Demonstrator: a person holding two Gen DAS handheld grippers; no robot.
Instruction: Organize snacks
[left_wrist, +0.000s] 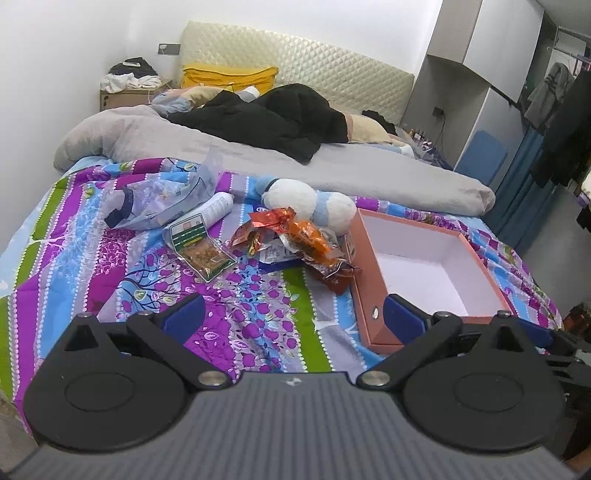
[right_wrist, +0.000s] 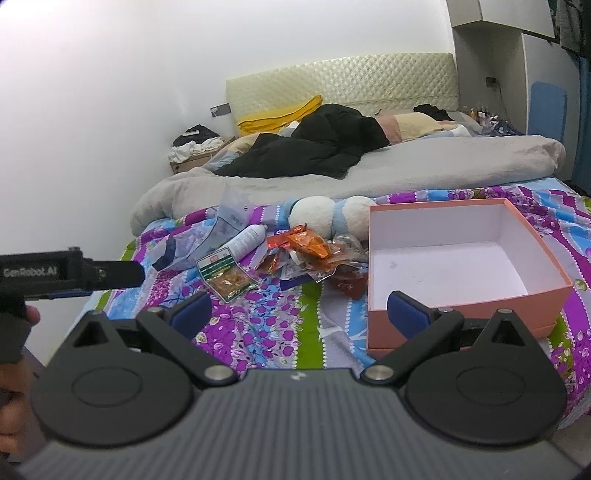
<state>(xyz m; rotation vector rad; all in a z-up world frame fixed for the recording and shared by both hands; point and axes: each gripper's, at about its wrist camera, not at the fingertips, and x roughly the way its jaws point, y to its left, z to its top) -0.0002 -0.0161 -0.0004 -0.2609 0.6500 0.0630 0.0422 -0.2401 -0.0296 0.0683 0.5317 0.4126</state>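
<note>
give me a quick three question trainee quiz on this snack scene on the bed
1. True or false: the pink cardboard box with white lining already holds snack packets.
2. Which lies nearest the box? A) the green-and-clear snack packet B) the pile of orange foil snack wrappers C) the white plastic bottle
3. Fill in: both the left claw and the right claw are ____ and hold nothing.

Key:
1. False; only its white floor shows.
2. B; the pile lies against the box's left wall.
3. Open; each claw's blue pads stand wide apart over the floral bedspread.
</note>
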